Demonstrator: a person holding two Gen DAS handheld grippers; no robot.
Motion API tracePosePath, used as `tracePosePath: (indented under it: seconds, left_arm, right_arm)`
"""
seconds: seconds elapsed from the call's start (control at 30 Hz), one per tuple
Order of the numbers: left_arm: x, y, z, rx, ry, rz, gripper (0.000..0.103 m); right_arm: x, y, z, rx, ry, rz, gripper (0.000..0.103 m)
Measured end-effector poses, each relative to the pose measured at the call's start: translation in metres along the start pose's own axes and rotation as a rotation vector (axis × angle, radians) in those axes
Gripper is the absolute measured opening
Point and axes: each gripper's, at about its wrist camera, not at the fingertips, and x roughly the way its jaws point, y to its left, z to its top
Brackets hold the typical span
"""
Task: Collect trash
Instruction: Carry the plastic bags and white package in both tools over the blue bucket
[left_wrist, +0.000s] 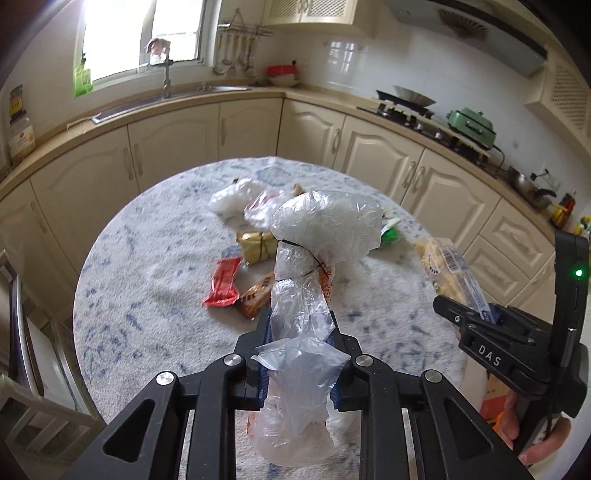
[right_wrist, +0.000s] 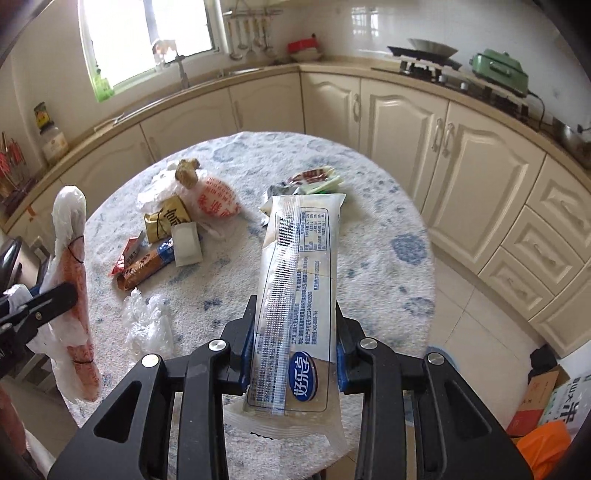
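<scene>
Round table (right_wrist: 388, 236) with blue-white cloth standing in kitchen, cream cupboards (right_wrist: 402, 125) curving behind. Left gripper (left_wrist: 300, 334) squeezing clear plastic bag (left_wrist: 325, 225), bag sticking up long-ways, away from camera, over table. Right gripper (right_wrist: 294, 334) pinching one long wrapper (right_wrist: 299, 280), pointing up and away above table. Two grippers, each holding one thing. Pile of wrappers (right_wrist: 173, 236) lying on cloth.

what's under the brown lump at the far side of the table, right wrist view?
The brown lump sits on a white bag with red print and crumpled clear plastic. Whatever those bags hold is hidden.
</scene>
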Motion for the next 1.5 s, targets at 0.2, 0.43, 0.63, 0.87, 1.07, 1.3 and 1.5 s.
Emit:
tracePosePath:
  seconds: [0.2,0.43,0.63,0.87,1.07,1.3,1.5]
  left_arm:
    - [-0.007,-0.022,0.002,0.067,-0.029,-0.049,0.02]
    - [0.01,-0.067,0.006,0.158,-0.006,-0.137,0.02]
    - [0.036,-0.117,0.012,0.249,0.027,-0.217,0.02]
    - [0.079,-0.186,0.02,0.364,0.087,-0.303,0.021]
    - [0.126,-0.25,0.028,0.462,0.161,-0.363,0.021]
    - [0.179,-0.32,0.033,0.549,0.236,-0.377,0.021]
    - [0.224,-0.375,0.03,0.582,0.218,-0.347,0.021]
  right_arm:
    - [-0.022,-0.027,-0.004,0.069,-0.035,-0.028,0.033]
    - [-0.053,-0.073,-0.016,0.161,-0.073,-0.107,0.033]
    - [-0.076,-0.117,-0.033,0.254,-0.092,-0.192,0.033]
    - [-0.097,-0.172,-0.06,0.384,-0.1,-0.285,0.033]
    - [-0.112,-0.216,-0.086,0.481,-0.084,-0.376,0.033]
    - [-0.116,-0.257,-0.113,0.602,-0.046,-0.445,0.033]
    - [-0.113,-0.275,-0.13,0.662,-0.015,-0.477,0.033]
